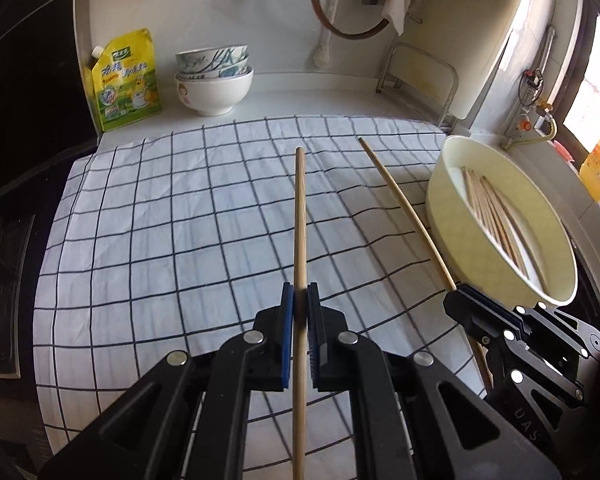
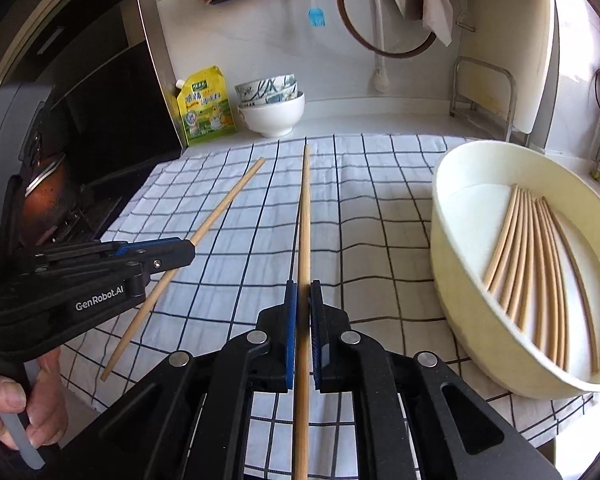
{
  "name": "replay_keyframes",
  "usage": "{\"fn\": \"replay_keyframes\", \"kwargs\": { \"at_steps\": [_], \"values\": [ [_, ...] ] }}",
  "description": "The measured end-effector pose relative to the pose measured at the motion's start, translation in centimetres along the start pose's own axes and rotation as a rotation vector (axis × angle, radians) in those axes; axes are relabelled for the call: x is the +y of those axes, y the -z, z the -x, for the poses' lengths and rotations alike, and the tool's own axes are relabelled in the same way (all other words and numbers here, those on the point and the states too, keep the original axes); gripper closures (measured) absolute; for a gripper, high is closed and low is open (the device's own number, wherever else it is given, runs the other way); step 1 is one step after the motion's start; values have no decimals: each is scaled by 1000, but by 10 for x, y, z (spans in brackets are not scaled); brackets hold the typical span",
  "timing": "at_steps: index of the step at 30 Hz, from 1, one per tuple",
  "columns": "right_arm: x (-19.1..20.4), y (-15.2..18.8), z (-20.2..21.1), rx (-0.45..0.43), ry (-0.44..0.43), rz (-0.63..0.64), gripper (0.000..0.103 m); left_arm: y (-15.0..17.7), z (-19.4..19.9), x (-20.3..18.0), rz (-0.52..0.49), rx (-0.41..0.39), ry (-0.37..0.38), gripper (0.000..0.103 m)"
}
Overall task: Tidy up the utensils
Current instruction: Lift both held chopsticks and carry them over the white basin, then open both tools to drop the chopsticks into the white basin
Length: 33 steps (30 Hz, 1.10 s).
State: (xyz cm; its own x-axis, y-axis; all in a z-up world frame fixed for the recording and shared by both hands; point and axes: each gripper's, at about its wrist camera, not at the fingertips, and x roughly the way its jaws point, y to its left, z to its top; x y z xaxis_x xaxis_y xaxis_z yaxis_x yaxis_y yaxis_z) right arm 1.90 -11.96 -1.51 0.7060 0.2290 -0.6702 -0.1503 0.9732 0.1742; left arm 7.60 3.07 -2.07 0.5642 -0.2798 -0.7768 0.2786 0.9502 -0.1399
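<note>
My left gripper (image 1: 301, 294) is shut on a wooden chopstick (image 1: 300, 216) that points away over the checked cloth (image 1: 180, 220). My right gripper (image 2: 303, 292) is shut on a second wooden chopstick (image 2: 305, 208), also held above the cloth. In the left wrist view the right gripper (image 1: 456, 294) shows at the lower right with its chopstick (image 1: 404, 208). The right wrist view has the left gripper (image 2: 190, 250) at the left with its chopstick (image 2: 228, 200). A cream round basin (image 2: 452, 248) at the right holds several more chopsticks (image 2: 540, 264).
At the back stand stacked bowls (image 1: 214, 80) and a yellow refill pouch (image 1: 122, 84). A metal rack (image 1: 416, 80) and a cutting board lean at the back right. A dark stove and hood (image 2: 80, 140) border the left. A person's hand (image 2: 24, 412) holds the left gripper's handle.
</note>
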Motion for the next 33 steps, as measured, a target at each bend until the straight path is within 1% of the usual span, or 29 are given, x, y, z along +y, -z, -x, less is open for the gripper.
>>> {"fn": "replay_keyframes", "kwargs": {
  "at_steps": [3,7,10,14,18,21,26,28,29,30,31,32,33],
  "values": [
    [-22,-10,24,-50,33,-33,97,-16,1,-24,-36,-20,45,95],
    [-66,-18,49,-90,128,-85,97,-38,-2,-66,-89,-40,117,95],
    [-105,-22,57,-91,192,-149,97,-55,-7,-102,-139,-56,173,96],
    [-150,-25,57,-70,266,-209,97,-76,-21,-145,-182,-51,238,96],
    [-180,-25,45,-37,297,-253,97,-88,-42,-182,-229,-38,246,96],
    [-194,-23,36,-8,301,-274,97,-90,-58,-199,-253,-25,251,96],
    [-206,-20,20,27,299,-299,97,-92,-84,-211,-263,20,239,96],
    [-209,-19,18,34,296,-313,96,-93,-88,-210,-260,30,234,96],
    [-209,-18,19,29,296,-320,94,-93,-88,-209,-255,32,235,95],
    [-210,-18,21,24,298,-324,90,-93,-88,-207,-250,29,233,90],
    [-209,-18,22,15,300,-325,87,-92,-86,-205,-248,24,227,77],
    [-209,-18,24,10,302,-324,84,-92,-85,-203,-247,15,214,70],
    [-208,-18,25,8,302,-324,84,-92,-83,-200,-243,5,199,56]
  ]
}}
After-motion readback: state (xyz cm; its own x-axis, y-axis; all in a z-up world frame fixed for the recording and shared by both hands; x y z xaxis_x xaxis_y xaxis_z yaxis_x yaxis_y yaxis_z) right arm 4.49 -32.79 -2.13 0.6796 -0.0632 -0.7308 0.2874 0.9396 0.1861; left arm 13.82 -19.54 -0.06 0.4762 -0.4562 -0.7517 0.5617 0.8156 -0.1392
